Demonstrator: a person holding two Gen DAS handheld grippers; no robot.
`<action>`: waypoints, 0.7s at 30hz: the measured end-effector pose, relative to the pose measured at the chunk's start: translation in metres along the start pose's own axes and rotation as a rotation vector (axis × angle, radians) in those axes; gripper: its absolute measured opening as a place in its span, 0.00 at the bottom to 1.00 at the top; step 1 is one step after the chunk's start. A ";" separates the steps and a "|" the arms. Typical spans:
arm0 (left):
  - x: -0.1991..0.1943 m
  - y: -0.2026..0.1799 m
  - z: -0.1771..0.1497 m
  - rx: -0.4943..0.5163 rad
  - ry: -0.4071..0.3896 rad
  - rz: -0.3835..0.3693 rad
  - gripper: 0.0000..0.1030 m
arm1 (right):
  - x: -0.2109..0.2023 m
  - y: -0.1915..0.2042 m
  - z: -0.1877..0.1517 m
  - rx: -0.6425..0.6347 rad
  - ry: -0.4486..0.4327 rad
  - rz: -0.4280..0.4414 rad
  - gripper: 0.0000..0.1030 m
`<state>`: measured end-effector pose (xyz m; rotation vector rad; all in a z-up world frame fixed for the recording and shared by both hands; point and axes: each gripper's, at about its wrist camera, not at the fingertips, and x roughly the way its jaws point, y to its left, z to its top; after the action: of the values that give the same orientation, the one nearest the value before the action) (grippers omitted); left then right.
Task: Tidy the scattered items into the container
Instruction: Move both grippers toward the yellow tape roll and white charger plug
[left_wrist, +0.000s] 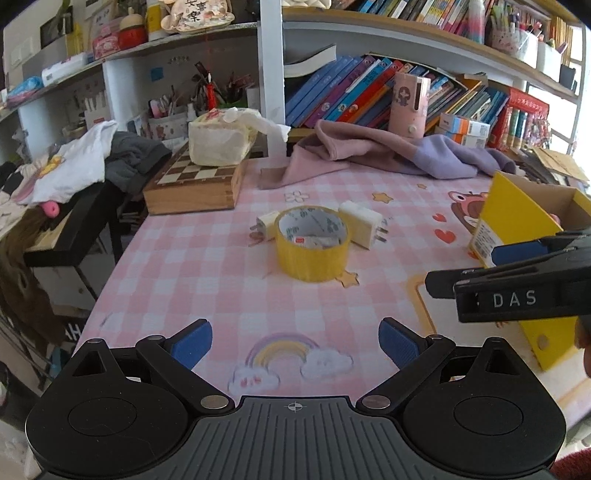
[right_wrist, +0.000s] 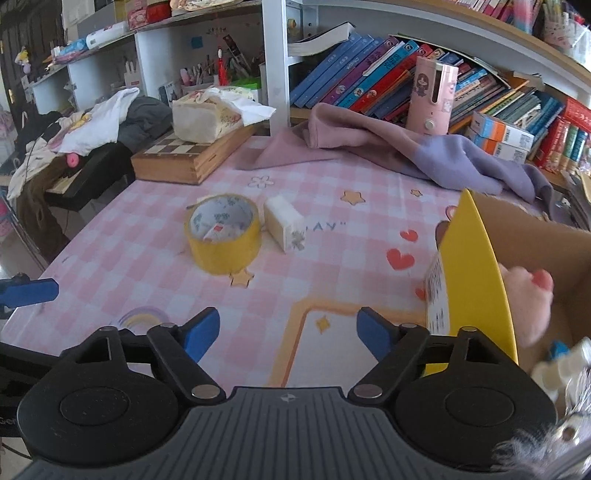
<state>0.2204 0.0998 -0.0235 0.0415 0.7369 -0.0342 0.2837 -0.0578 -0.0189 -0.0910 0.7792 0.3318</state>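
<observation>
A yellow tape roll stands on the pink checked tablecloth. A white charger plug lies just right of it, and a smaller white plug touches its left side. The yellow cardboard box stands open at the right, with a pink plush and small items inside. My left gripper is open and empty, short of the tape. My right gripper is open and empty beside the box's near corner; its fingers reach in from the right in the left wrist view.
A wooden chessboard case with a tissue pack on it sits back left. A pink and purple garment lies along the back edge before shelves of books. The table's left edge drops to a chair piled with clothes.
</observation>
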 end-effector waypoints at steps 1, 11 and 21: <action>0.006 0.000 0.003 0.006 0.003 0.001 0.96 | 0.005 -0.002 0.005 -0.003 0.000 0.003 0.74; 0.070 -0.015 0.037 0.065 0.020 -0.033 0.96 | 0.063 -0.008 0.057 -0.079 0.017 0.010 0.56; 0.130 -0.013 0.055 0.059 0.050 0.002 0.96 | 0.122 -0.004 0.079 -0.184 0.100 0.044 0.55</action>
<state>0.3535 0.0816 -0.0704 0.0997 0.7858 -0.0526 0.4195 -0.0138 -0.0485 -0.2648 0.8493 0.4431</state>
